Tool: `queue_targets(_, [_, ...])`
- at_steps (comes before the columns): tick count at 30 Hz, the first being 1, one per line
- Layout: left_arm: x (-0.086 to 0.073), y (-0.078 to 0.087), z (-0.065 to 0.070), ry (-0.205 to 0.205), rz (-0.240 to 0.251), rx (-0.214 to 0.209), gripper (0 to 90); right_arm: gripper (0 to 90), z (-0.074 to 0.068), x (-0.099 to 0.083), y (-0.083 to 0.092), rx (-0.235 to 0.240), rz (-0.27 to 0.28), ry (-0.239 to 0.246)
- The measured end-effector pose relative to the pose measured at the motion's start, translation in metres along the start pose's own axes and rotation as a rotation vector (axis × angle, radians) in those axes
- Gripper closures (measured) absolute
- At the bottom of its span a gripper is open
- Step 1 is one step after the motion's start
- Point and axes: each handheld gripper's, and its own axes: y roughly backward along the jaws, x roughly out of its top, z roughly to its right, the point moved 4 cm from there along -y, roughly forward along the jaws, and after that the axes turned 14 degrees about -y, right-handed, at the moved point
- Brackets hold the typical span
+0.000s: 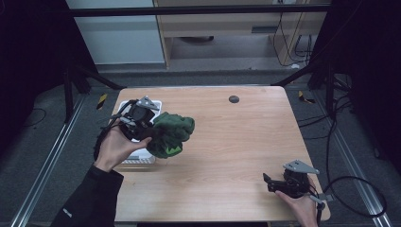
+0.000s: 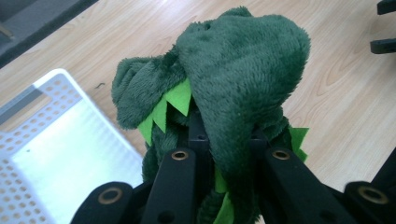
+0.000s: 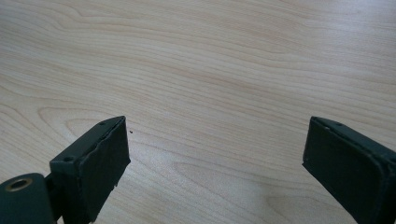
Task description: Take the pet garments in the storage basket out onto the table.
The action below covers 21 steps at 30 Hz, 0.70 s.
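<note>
A dark green plush toy (image 1: 171,133) with light green felt spikes hangs above the table beside a white perforated basket (image 1: 142,156) at the left. My left gripper (image 1: 150,136) is shut on the toy. In the left gripper view the plush toy (image 2: 233,70) bulges over the jaws, pinched between them, with the white basket (image 2: 51,88) below to the left. My right gripper (image 1: 268,183) rests near the table's front right edge. In the right gripper view my right gripper (image 3: 215,158) stands open, with bare wood between its pads.
The wooden table (image 1: 236,142) has a small dark round cap (image 1: 233,99) at the back. Black frame bars and cables surround the table, with a cable loop at the right (image 1: 354,189). Part of the other gripper's jaws (image 2: 385,28) shows at the top right of the left gripper view.
</note>
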Motion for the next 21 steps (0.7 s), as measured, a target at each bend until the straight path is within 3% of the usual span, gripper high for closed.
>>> queue_targets(21, [0.02,-0.035,0.021,-0.043,0.002,-0.068,79.8,6.8,0.002,0.001,0.001,-0.002,0.013,0.009])
